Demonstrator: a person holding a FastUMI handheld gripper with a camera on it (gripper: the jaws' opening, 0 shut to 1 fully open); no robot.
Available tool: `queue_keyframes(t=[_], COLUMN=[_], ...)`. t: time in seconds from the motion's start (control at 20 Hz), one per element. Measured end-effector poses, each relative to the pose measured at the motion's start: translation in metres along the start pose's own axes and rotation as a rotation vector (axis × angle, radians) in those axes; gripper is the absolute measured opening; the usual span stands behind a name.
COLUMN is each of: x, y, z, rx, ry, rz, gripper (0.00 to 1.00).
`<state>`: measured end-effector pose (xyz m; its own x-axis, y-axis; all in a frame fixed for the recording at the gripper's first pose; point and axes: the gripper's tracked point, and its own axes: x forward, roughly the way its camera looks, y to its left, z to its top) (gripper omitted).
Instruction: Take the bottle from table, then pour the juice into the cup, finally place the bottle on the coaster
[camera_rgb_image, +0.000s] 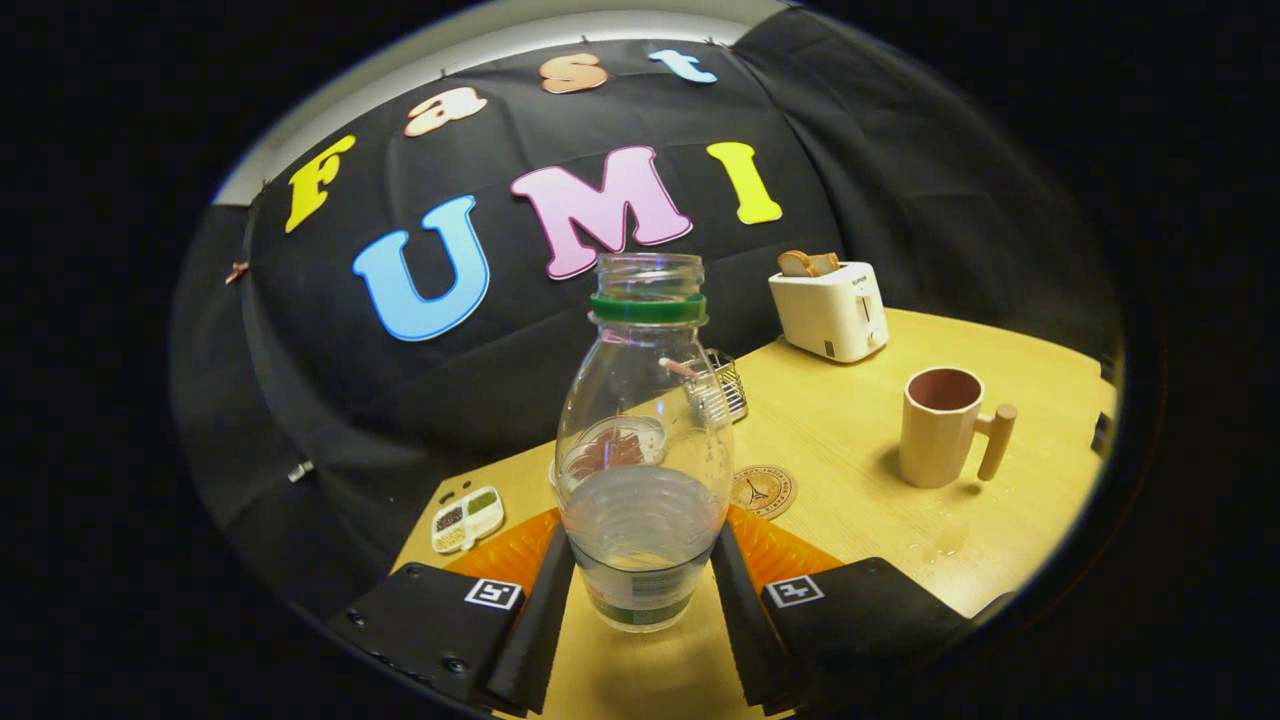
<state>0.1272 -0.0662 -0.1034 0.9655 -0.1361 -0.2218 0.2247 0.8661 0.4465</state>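
Holding the clear plastic bottle (643, 440) with the green neck ring, the gripper (640, 590) has both fingers pressed on the lower body of the bottle, one on each side. The bottle is upright, without cap, and its base seems lifted a little from the light wooden table (860, 440), though I cannot tell this for sure. So the first step, taking the bottle, looks done. The beige cup with a wooden handle (940, 425) stands far to the right, well apart. Pouring is therefore not yet started, I judge. The round brown coaster (763, 490) lies just behind the bottle on its right, with nothing on it; placing remains.
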Motion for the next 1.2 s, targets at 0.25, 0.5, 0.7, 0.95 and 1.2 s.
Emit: queue_keyframes(t=[0.25,0.5,0.7,0.95,1.2], x=[-0.001,0.012,0.025,0.044,0.053], y=[-0.004,-0.018,-0.039,-0.074,-0.102], z=[0.019,0.034,0.045,0.048,0.048], rx=[0.178,0.329,0.46,0.625,0.762], ry=[0.047,0.105,0.12,0.125,0.14], rz=[0.029,0.047,0.052,0.018,-0.052], gripper=[0.73,0.73,0.73,0.73,0.72])
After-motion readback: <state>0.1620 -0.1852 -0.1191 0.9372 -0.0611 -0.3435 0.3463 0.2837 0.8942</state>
